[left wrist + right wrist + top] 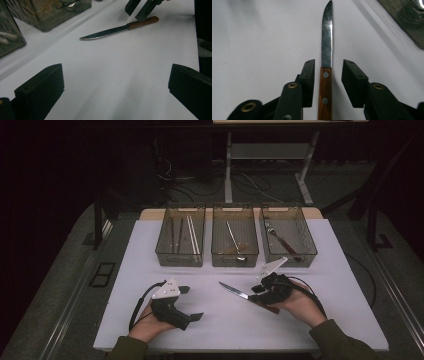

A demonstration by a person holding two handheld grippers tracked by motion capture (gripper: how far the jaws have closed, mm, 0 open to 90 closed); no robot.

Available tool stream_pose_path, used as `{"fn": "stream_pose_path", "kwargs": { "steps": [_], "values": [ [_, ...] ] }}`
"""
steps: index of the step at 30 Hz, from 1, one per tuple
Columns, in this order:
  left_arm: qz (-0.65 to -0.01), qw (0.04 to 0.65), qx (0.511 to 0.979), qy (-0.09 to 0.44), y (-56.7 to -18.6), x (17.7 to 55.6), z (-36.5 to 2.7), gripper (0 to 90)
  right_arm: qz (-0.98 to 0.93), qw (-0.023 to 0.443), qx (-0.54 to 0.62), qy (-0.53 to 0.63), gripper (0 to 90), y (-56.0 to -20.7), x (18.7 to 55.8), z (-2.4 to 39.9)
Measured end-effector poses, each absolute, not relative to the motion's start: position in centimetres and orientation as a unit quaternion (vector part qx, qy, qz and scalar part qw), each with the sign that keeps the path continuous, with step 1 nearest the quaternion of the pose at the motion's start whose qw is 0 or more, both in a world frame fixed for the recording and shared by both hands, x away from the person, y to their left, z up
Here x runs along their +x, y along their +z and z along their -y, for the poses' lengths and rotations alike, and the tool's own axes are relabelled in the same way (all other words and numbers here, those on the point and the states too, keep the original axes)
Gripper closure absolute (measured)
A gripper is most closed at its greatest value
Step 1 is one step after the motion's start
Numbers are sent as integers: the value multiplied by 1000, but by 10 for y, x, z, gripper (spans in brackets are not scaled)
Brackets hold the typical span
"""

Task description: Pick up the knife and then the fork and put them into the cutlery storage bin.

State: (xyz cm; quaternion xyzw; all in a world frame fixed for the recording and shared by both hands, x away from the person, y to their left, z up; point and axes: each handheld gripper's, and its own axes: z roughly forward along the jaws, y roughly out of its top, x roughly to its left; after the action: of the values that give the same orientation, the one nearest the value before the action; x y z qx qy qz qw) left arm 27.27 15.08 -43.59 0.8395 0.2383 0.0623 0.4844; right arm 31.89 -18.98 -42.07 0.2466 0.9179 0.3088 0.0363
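Note:
A knife (235,292) with a serrated steel blade and a riveted wooden handle lies flat on the white table (145,245), right of centre, its tip pointing left. My right gripper (260,294) is low over the handle. In the right gripper view the knife (327,50) runs straight up between the jaws of that gripper (327,72), with a narrow gap on each side of the handle, so the pads do not press on it. My left gripper (191,303) rests at the front left, open wide (116,82) with nothing between its fingers. From there the knife (110,32) lies ahead.
Three clear bins stand in a row at the back of the table: the left bin (180,259) holds thin sticks, the middle bin (235,261) a spoon, the right bin (290,260) a fork. A table frame and cables stand on the dark floor beyond.

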Motion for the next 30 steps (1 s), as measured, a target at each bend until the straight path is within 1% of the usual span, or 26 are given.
{"fn": "stream_pose_path", "kwargs": {
  "steps": [8,12,19,30],
  "values": [
    [-239,485,839,62,-436,273,-151,0,-930,25,245,273,694,-429,323,182],
    [-239,485,839,62,-436,273,-151,0,-939,16,242,245,706,-430,327,177],
    [-239,485,839,61,-436,273,-151,0,-959,-5,233,161,718,-422,338,159],
    [-238,484,840,61,-436,273,-150,0,-976,-1,214,40,737,-418,346,126]
  ]
}}
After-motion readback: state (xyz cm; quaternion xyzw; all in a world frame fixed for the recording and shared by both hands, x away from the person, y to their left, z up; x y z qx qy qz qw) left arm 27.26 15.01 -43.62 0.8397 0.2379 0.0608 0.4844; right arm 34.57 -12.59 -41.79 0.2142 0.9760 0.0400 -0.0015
